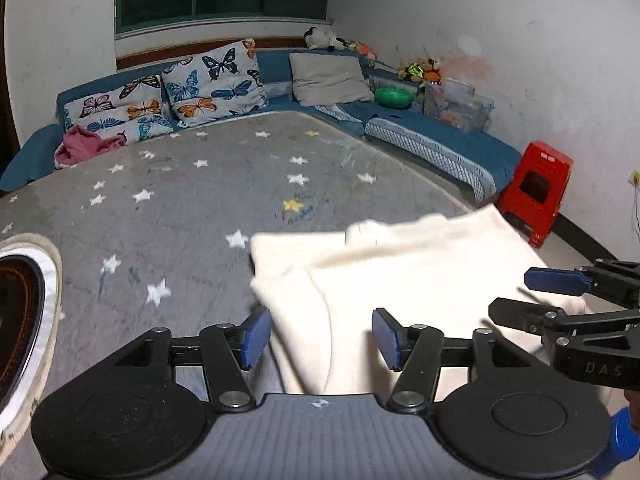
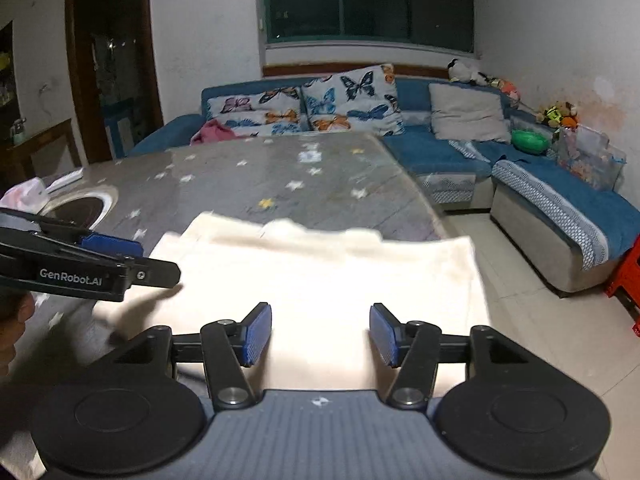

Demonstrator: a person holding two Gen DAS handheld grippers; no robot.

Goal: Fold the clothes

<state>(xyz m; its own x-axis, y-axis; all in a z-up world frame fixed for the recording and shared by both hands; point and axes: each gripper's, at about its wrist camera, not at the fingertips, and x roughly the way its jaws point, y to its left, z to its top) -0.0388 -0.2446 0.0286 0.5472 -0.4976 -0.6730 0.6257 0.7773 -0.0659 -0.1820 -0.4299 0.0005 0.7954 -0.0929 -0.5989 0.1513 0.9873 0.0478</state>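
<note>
Grey starred table (image 1: 180,208) carries the cream garment (image 1: 400,276) at its 5 o'clock edge, soft and light, best pinched at a corner, while left gripper (image 1: 320,338) and right gripper (image 2: 320,334) both gape, empty.

L wrist cam: I'm seeing it looking low and close across the grey star-print table (image 1: 192,200) toward the blue sofa (image 1: 420,136), from table's left. R wrist cam: facing same way from further right. Both are sharing the cream garment (image 1: 400,264), sofa, window (image 2: 368,0).
</note>
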